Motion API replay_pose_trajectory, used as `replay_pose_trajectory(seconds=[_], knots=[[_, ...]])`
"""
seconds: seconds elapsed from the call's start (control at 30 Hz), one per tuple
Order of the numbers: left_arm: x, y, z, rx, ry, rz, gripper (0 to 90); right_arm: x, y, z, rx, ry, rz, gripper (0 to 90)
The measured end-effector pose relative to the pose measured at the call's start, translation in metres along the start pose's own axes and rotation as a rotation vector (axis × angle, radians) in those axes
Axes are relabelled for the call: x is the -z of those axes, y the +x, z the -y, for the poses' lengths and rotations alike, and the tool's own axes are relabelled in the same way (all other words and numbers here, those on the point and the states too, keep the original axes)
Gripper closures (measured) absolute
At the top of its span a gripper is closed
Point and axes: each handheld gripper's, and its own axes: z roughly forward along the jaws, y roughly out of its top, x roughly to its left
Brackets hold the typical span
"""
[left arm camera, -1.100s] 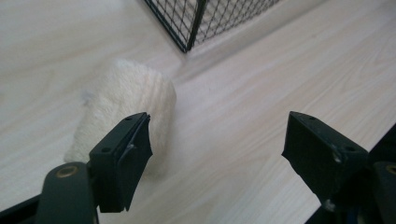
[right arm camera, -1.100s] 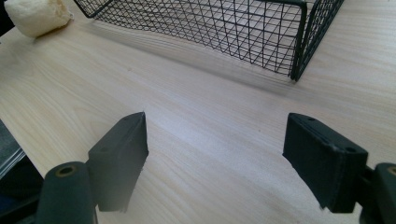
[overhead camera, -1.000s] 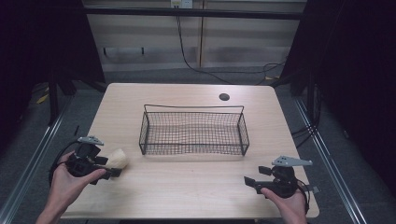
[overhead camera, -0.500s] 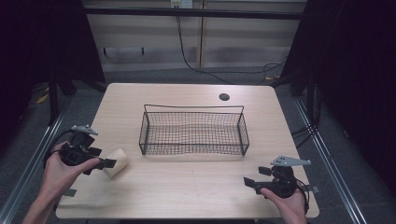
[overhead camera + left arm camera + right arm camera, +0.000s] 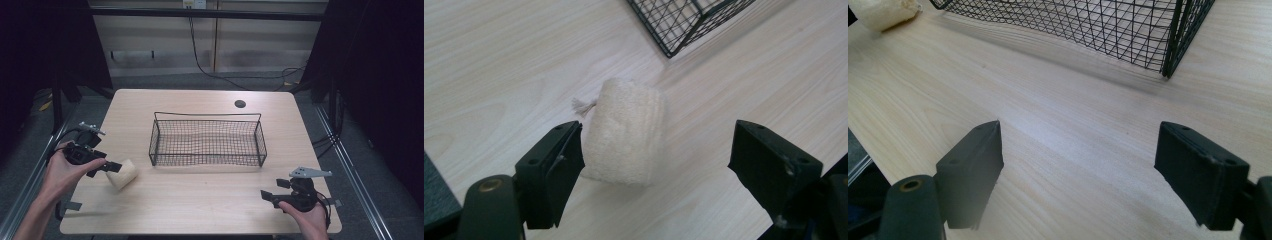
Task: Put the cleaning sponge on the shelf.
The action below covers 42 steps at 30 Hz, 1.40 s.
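Left gripper view: wire basket (image 5: 689, 20) cut off by top edge, one corner visible. Cream roll (image 5: 626, 132) near-left side hidden behind a jaw. Right gripper view: roll (image 5: 883, 12) cropped at top-left corner; basket (image 5: 1088, 25) rim out of frame.

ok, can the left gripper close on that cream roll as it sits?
Probably yes. The left gripper is open with the cream roll between its fingers, near one of them, lying on the table; the wire basket stands clear.
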Motion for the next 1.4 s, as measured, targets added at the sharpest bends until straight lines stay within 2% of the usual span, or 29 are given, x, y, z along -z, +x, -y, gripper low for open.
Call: replay_pose_trajectory(seconds=[0.03,0.2,0.37,0.57,0.6,0.63,0.67,0.73,0.8,0.87,0.93,1.03,1.17,1.2,1.37,1.4], knots=[[-0.001,0.001,-0.002,-0.014,0.013,-0.008,21.1,0.0,0.0,0.0,0.001,0.0,0.002,19.0],[-0.007,0.002,-0.007,-0.015,0.046,0.0,21.2,0.0,0.0,0.0,-0.002,0.004,0.001,19.0],[-0.017,0.011,-0.013,-0.013,0.11,0.013,19.6,-0.001,0.001,0.0,0.001,0.011,0.002,19.0],[-0.029,0.019,-0.015,-0.016,0.148,0.025,19.3,-0.001,0.0,0.0,-0.002,0.006,0.0,19.1],[-0.034,0.02,-0.015,-0.02,0.173,0.031,19.3,-0.001,0.0,0.0,0.0,0.008,0.0,19.1],[-0.034,0.02,-0.015,-0.02,0.173,0.031,19.4,-0.001,0.0,0.0,0.0,0.008,0.0,19.1],[-0.038,0.018,-0.016,-0.04,0.205,0.027,19.4,-0.002,0.0,0.0,0.003,0.01,0.0,19.1],[-0.04,0.017,-0.017,-0.048,0.222,0.029,19.6,-0.002,0.0,0.0,0.002,0.011,0.0,19.1],[-0.046,0.016,-0.02,-0.054,0.251,0.0,19.6,-0.001,0.0,0.0,0.0,0.008,0.001,19.1],[-0.051,0.017,-0.021,-0.061,0.285,0.005,18.1,-0.001,0.0,0.0,-0.002,0.011,0.0,19.1],[-0.053,0.017,-0.022,-0.063,0.285,-0.003,18.1,-0.002,0.0,0.0,0.001,0.012,-0.002,19.1],[-0.06,0.016,-0.023,-0.078,0.319,0.005,17.8,-0.002,0.0,0.0,-0.001,0.016,-0.002,19.2],[-0.066,0.017,-0.023,-0.073,0.321,-0.003,18.2,-0.002,0.0,0.0,-0.001,0.019,-0.004,19.2],[-0.069,0.017,-0.023,-0.064,0.33,-0.001,18.2,-0.002,0.0,0.0,-0.001,0.019,-0.003,19.2],[-0.077,0.018,-0.023,-0.069,0.343,0.012,18.3,-0.003,0.0,0.0,-0.001,0.021,-0.004,19.2],[-0.081,0.02,-0.022,-0.068,0.351,0.022,20.6,-0.003,0.0,0.0,-0.003,0.023,-0.003,19.1]])
